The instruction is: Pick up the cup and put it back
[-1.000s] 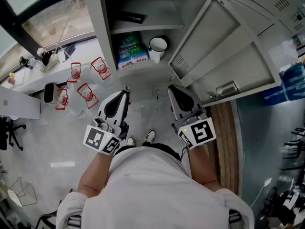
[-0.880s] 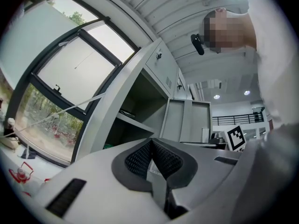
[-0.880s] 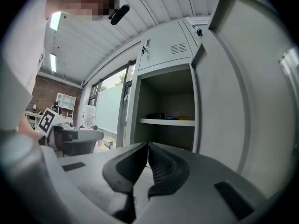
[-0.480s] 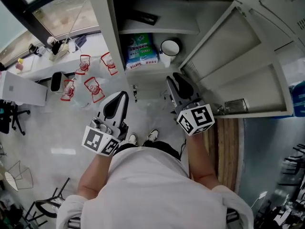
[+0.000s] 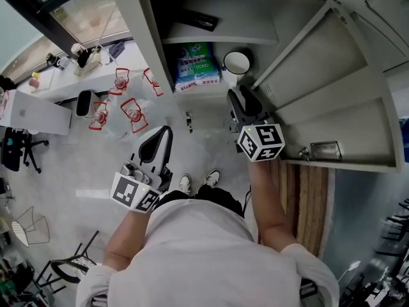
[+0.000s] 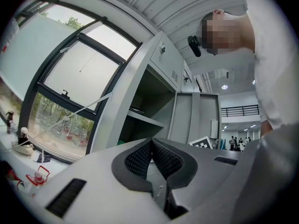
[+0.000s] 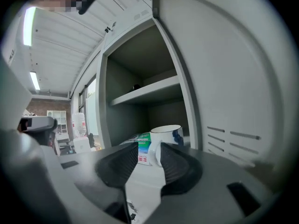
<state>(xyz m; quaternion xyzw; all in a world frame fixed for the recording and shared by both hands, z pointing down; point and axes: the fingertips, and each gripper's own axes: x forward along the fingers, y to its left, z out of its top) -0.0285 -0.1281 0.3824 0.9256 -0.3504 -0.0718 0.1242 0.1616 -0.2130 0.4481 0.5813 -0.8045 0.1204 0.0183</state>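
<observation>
A white cup (image 5: 236, 62) with a dark rim stands on the lower shelf of an open grey metal cabinet (image 5: 148, 56). In the right gripper view the cup (image 7: 167, 135) sits upright just beyond the jaws, its handle toward me. My right gripper (image 5: 238, 94) points at it from a short way off; its jaws have just been opening and stand open with nothing between them. My left gripper (image 5: 164, 134) hangs lower, out in front of the cabinet's left edge. Its pads (image 6: 140, 157) meet at the tips, empty.
A green and blue packet (image 5: 197, 68) lies on the shelf just left of the cup. A dark flat object (image 5: 203, 22) rests on the shelf above. The cabinet door (image 5: 332, 101) stands open at the right. Several red-labelled water bottles (image 5: 131, 110) sit on the floor at the left.
My right gripper has moved forward toward the shelf and now sits close below the cup. The left gripper has stayed about where it was.
</observation>
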